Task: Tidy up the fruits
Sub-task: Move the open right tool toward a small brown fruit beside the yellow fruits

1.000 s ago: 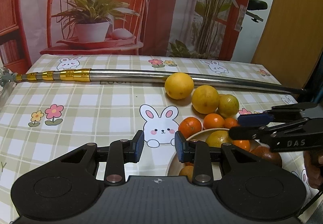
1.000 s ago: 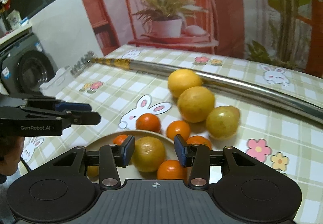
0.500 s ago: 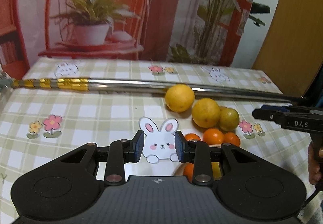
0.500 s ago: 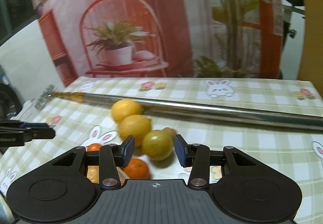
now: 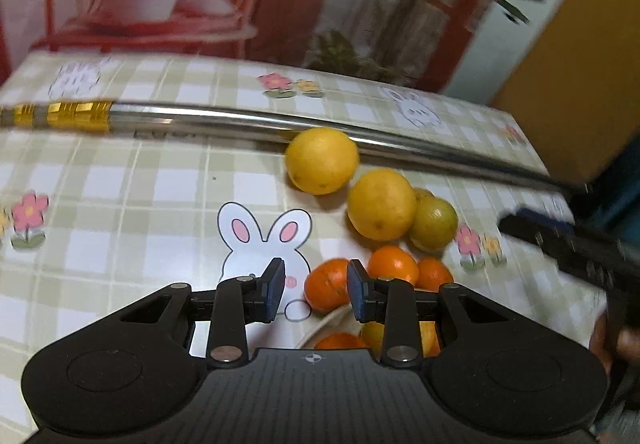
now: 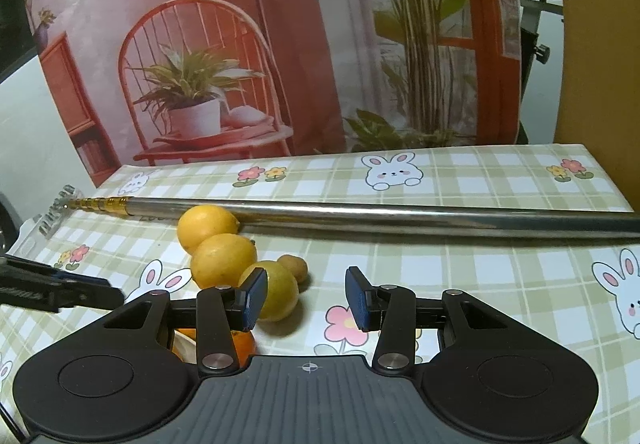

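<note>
Two yellow lemons (image 5: 322, 160) (image 5: 380, 204) and a greenish citrus (image 5: 434, 224) lie in a row on the checked tablecloth. In front of them sit three mandarins (image 5: 392, 264). The nearest mandarin (image 5: 328, 284) shows just beyond my left gripper (image 5: 316, 290), which is open and holds nothing. A pale bowl (image 5: 320, 328) with more fruit is mostly hidden under that gripper. My right gripper (image 6: 306, 298) is open and empty over bare cloth, to the right of the greenish citrus (image 6: 280, 290) and a small brown fruit (image 6: 294, 266).
A long steel pole (image 6: 360, 212) with a gold end lies across the table behind the fruit, touching the far lemon (image 6: 206, 222). The other gripper (image 6: 60, 288) reaches in at the left edge of the right wrist view. A printed backdrop stands behind the table.
My left gripper has moved forward and lower towards the mandarins. My right gripper has swung right, off the bowl, to the cloth beside the greenish citrus. Both stay open the same width.
</note>
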